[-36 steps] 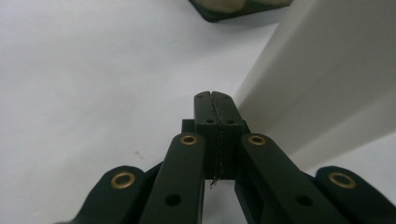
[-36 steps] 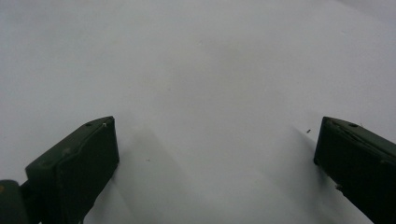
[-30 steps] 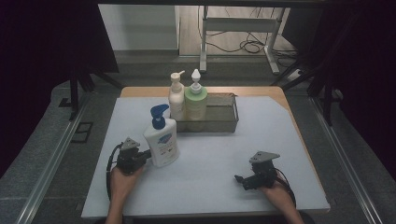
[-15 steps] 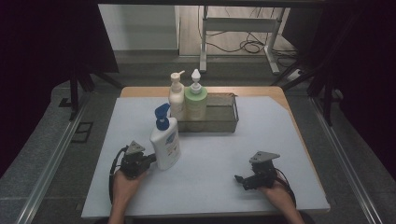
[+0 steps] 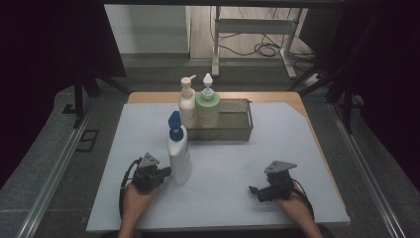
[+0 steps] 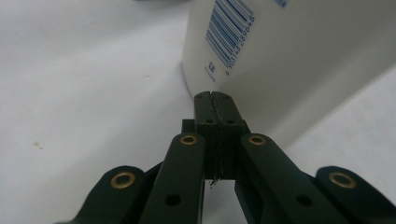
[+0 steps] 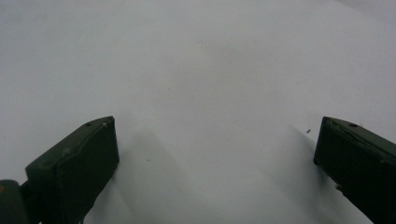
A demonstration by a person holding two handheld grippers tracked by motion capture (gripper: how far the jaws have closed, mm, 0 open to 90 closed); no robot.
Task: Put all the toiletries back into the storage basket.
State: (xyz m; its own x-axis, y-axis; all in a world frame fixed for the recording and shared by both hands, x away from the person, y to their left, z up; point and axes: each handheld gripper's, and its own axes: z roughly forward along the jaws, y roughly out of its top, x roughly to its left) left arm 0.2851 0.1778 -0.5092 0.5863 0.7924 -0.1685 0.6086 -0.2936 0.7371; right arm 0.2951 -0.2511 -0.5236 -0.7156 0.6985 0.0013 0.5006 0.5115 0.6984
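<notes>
Left gripper (image 6: 215, 95) jaws pressed together, tips at white bottle (image 6: 299, 60) base, frame centre; nudge low, avoid tipping. Right gripper (image 7: 217, 140) jaws wide, nothing between.

a lab or test room: a bench (image 5: 297, 148) under a white sheet, black curtains (image 5: 44, 44) around it, metal rails (image 5: 54, 168) alongside, cables (image 5: 247, 49) on the floor behind.

Three pump bottles (image 5: 179, 154) — one metal basket (image 5: 236, 130) — two grippers (image 5: 166, 172).
</notes>
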